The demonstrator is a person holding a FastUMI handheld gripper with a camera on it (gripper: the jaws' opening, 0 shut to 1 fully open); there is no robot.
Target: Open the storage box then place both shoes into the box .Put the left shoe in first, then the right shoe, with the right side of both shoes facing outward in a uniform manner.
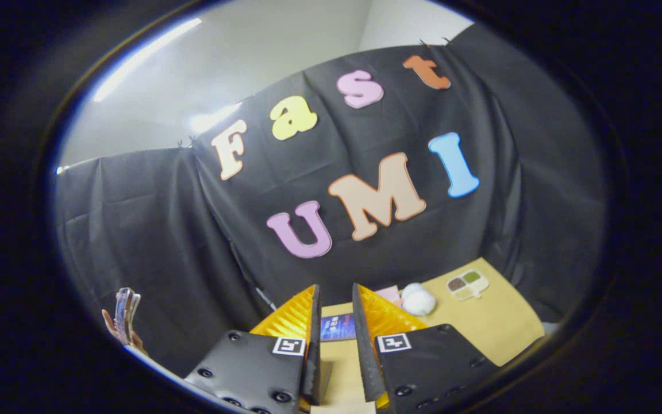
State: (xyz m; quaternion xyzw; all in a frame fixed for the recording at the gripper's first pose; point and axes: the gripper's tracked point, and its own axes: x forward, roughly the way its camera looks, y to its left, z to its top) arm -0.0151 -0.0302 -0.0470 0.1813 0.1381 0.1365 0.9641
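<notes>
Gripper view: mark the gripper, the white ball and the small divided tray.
gripper (335, 307): gripper view, gap between open fingertips, holding nothing.
white ball (418, 299): gripper view, its middle.
divided tray (467, 285): gripper view, its centre.

Matt black cloth wall (153, 230); smooth table (497, 322).

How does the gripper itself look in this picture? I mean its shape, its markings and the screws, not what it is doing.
The gripper has two wedge-shaped fingers with ribbed faces, standing apart with nothing between them. Each sits on a black plate fixed with round dark screws. A small square black-and-white marker is stuck on each plate near the finger. No cable is visible.
</notes>
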